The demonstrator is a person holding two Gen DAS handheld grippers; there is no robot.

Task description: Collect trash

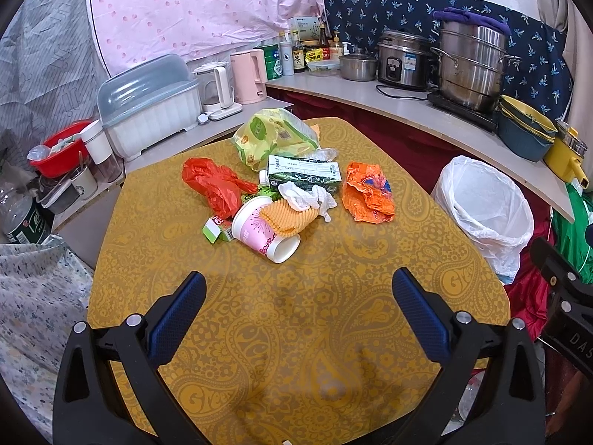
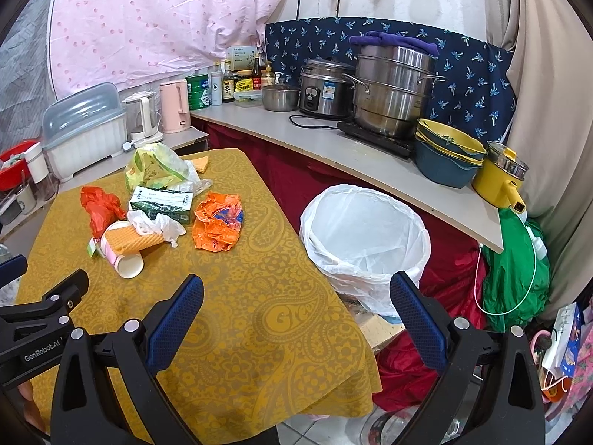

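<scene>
A pile of trash lies on the yellow patterned table: a red plastic bag, a crumpled orange wrapper, a green carton, a white tissue, a tipped pink paper cup with a yellow foam sleeve, and a green-yellow bag. A bin lined with a white bag stands right of the table. My left gripper is open and empty, short of the pile. My right gripper is open and empty over the table's right edge, near the bin.
A counter behind holds steel pots, a rice cooker, stacked bowls, kettles and a dish box. Green bags lie right of the bin.
</scene>
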